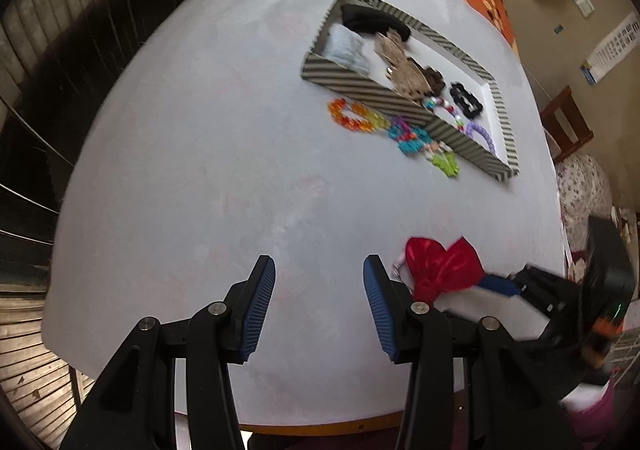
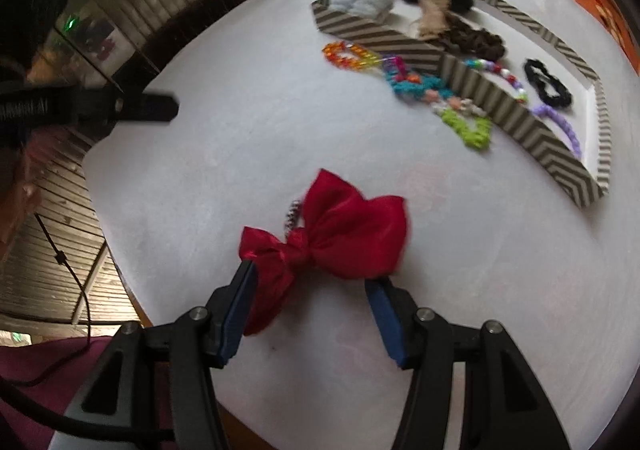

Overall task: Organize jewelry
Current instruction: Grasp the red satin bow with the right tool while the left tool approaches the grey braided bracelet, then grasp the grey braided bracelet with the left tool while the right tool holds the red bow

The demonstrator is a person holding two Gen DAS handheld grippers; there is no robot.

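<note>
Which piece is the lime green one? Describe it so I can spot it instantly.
Find the chevron-striped tray on the white table. A row of bright beaded bracelets lies outside its near wall. The lime green bracelet ends that row nearest the tray's corner, the only all-green one.

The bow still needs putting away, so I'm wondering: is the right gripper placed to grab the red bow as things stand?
Probably yes. The right gripper has its jaws open on either side of the red bow, which lies flat on the white table with nothing else near it. The pads don't seem to press it yet.
</note>
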